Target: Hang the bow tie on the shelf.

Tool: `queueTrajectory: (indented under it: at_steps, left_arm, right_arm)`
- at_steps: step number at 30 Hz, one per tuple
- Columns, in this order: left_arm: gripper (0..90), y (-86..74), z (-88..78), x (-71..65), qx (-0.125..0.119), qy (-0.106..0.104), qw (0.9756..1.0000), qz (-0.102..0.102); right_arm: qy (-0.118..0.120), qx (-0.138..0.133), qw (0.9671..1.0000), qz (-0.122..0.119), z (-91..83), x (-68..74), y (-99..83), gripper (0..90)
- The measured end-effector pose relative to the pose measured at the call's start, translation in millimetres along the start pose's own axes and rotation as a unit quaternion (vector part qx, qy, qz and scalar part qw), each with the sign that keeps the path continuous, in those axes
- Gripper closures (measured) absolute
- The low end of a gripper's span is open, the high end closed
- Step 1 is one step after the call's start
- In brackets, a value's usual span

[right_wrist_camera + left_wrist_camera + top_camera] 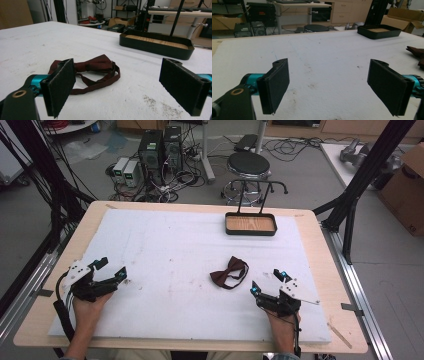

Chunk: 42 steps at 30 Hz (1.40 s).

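A dark red bow tie [229,273] with its strap looped beside it lies on the white mat, right of centre. In the right gripper view the bow tie [93,65] rests just beyond the left jaw. My right gripper [268,282] sits open on the mat a little right of the tie, nothing between its jaws [125,85]. Near the mat's left edge my left gripper [111,269] is open and empty, its jaws wide apart over bare mat [329,87]. A black tray [250,224] with a wooden floor stands at the back right.
The white mat [165,255] covers most of the wooden table [330,270]. A black wire stand [260,195] rises behind the tray. Beyond the table are a stool [248,166], computer cases and cables on the floor. A cardboard box [407,185] stands at the far right.
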<state>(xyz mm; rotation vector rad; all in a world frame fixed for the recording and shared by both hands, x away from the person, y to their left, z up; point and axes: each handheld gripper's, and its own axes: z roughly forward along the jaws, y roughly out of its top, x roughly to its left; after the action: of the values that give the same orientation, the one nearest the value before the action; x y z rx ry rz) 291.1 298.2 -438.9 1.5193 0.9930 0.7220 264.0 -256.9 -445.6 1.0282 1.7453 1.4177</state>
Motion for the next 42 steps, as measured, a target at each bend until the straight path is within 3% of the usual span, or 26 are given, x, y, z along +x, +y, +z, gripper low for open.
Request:
queueTrajectory:
  at_steps: [15,18,27,33,37,41,42]
  left_arm:
    - [18.8,0.0,3.4,-1.6,-0.003,-0.002,1.0000,0.003]
    - [19.0,0.1,3.5,-1.4,-0.005,-0.001,1.0000,0.001]
    - [19.0,0.1,3.9,-1.5,-0.007,-0.004,1.0000,0.001]
    - [19.1,0.0,4.3,-1.6,-0.009,-0.006,0.9999,-0.002]
    - [19.2,0.0,4.8,-2.0,-0.008,-0.007,0.9999,-0.002]
    - [19.3,-0.1,5.2,-2.3,-0.008,-0.010,0.9999,-0.002]
    - [19.3,0.0,5.2,-2.4,-0.008,-0.010,0.9999,-0.002]
  right_arm:
    - [-0.017,-0.009,0.9994,0.030,-0.5,-3.2,3.3,12.7]
    - [-0.022,-0.010,0.9987,0.046,5.0,2.7,8.6,12.7]
    - [-0.035,-0.009,0.9980,0.051,26.5,24.1,24.1,14.3]
    - [-0.045,0.021,0.9970,0.059,50.5,40.7,29.0,16.2]
    - [-0.046,0.049,0.9957,0.063,66.5,46.3,28.6,24.1]
    - [-0.053,0.090,0.9919,0.073,80.4,50.1,24.7,27.1]
    - [-0.053,0.111,0.9891,0.082,86.8,51.2,22.9,27.1]
